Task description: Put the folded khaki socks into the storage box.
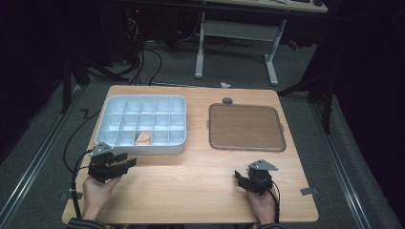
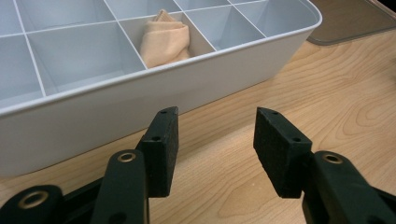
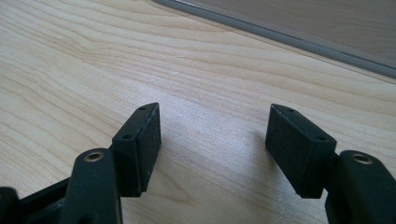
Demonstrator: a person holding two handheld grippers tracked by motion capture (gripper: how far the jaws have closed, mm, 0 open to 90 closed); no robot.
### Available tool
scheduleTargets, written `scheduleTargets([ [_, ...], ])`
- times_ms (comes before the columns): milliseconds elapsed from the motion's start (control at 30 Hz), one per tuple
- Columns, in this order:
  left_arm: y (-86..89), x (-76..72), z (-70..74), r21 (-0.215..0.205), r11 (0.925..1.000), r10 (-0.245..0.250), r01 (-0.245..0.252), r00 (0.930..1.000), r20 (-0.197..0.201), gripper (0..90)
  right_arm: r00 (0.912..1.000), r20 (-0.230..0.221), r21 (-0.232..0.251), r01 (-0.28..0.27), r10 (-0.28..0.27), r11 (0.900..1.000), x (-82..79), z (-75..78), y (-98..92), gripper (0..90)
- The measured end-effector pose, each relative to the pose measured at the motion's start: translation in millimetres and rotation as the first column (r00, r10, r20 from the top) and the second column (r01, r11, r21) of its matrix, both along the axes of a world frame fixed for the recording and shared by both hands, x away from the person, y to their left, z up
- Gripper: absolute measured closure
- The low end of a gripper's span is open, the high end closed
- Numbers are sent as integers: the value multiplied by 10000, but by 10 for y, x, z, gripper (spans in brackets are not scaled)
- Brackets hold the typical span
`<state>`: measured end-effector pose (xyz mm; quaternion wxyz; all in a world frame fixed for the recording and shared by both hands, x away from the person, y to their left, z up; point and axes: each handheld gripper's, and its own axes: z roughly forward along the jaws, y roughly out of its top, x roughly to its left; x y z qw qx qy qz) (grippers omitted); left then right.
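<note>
The folded beige cloth (image 2: pixel 166 41) lay in the white plastic divided tray (image 2: pixel 261 51), just beyond the left gripper (image 2: pixel 215 140), whose jaws stood apart and empty; the right gripper (image 3: pixel 212 149) was likewise open.

A folded peach cloth (image 2: pixel 166 39) sits bunched and slightly upright inside one compartment of the white divided tray (image 2: pixel 93 112). That compartment is in the tray's front row, third from the left in the high view.

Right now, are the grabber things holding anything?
No, nothing is held. The left gripper and the right gripper both have open jaws with just bare table between them. The folded cloth sits alone in the white divided box.
</note>
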<state>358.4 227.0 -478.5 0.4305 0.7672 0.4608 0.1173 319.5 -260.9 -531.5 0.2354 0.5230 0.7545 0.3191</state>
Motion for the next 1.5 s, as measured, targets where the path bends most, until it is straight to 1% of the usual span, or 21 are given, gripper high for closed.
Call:
scheduleTargets([
  [300, -62, -12, -119, 124, 9999, -45, 47, 9998, -173, 483, 10000, 1, -3, -4, 4, 10000, 0, 0, 0, 359],
  [400, -79, -15, -153, 175, 9998, -51, 56, 9996, -277, 496, 10000, -2, -1, -2, 2, 10000, 0, 0, 0, 358],
  [600, -130, -9, -227, 346, 9992, -174, 187, 9991, -384, 490, 10000, -2, -4, -28, 28, 10000, 0, 0, 1, 359],
  [800, -192, -1, -291, 490, 9984, -252, 271, 9990, -382, 488, 10000, -10, -2, -42, 42, 10000, -1, 0, 3, 359],
  [967, -231, 5, -352, 636, 9975, -278, 309, 9984, -486, 484, 10000, -10, 1, -43, 43, 10000, -1, 0, 3, 359],
  [1100, -240, 9, -385, 602, 9978, -243, 271, 9986, -460, 481, 10000, -10, 1, -42, 42, 10000, -1, 0, 3, 359],
  [1200, -259, 17, -406, 753, 9967, -261, 294, 9986, -454, 478, 10000, -12, 0, -43, 43, 10000, -1, 0, 3, 359],
  [1500, -321, 42, -463, 948, 9949, -308, 352, 9984, -479, 467, 10000, -13, 0, -42, 42, 10000, -2, 0, 3, 359],
])
